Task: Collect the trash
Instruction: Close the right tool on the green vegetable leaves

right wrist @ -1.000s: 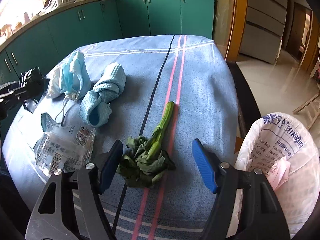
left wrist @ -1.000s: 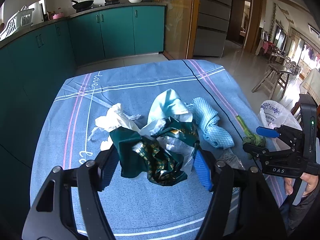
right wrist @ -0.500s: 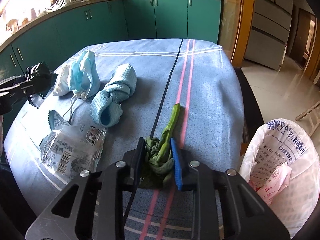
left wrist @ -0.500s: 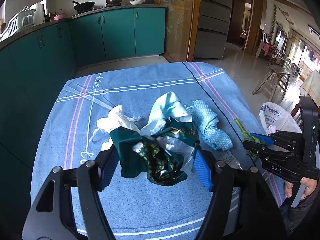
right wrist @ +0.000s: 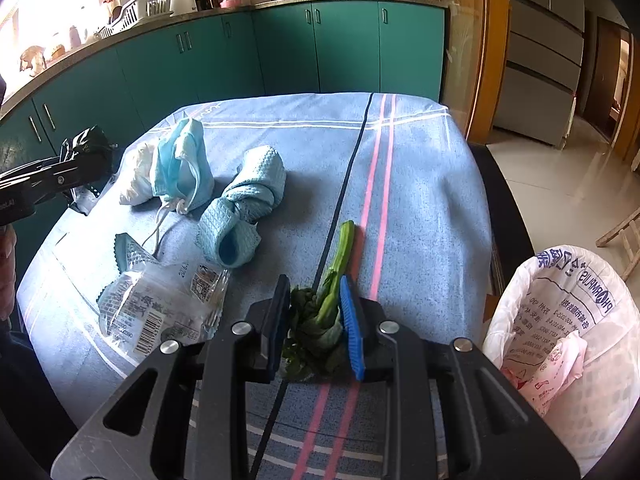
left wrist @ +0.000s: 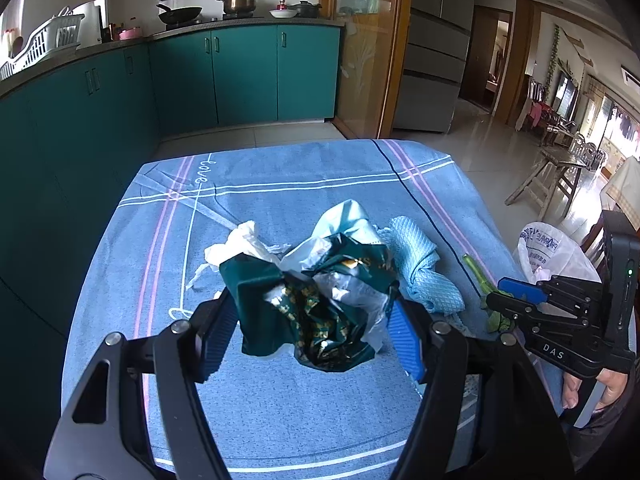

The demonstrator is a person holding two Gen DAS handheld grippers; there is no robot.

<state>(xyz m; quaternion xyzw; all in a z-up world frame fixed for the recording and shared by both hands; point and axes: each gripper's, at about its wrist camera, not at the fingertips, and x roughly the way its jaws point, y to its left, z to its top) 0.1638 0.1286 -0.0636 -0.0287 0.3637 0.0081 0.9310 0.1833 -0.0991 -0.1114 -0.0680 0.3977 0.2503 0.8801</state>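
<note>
My left gripper (left wrist: pixel 310 326) is shut on a crumpled dark green foil wrapper (left wrist: pixel 316 308) and holds it above the blue tablecloth (left wrist: pixel 280 196). My right gripper (right wrist: pixel 314 316) is shut on a leafy green vegetable stalk (right wrist: pixel 328 296) that lies on the cloth near the table's right edge; it also shows in the left wrist view (left wrist: pixel 480 280). A white-lined trash basket (right wrist: pixel 568 336) with pink wrappers inside stands beside the table, to the right of the right gripper. The left gripper (right wrist: pixel 52 180) shows at the left of the right wrist view.
On the cloth lie a blue face mask (right wrist: pixel 180 164), white crumpled paper (right wrist: pixel 134 178), a rolled light blue cloth (right wrist: pixel 240 212) and a clear plastic wrapper (right wrist: pixel 160 300). Teal cabinets (left wrist: pixel 240 72) stand behind the table. Wooden chairs (left wrist: pixel 556 176) stand at the far right.
My right gripper has closed on the vegetable stalk, from wide open a second ago, and holds it still. The left gripper has stayed shut on the green wrapper with little movement.
</note>
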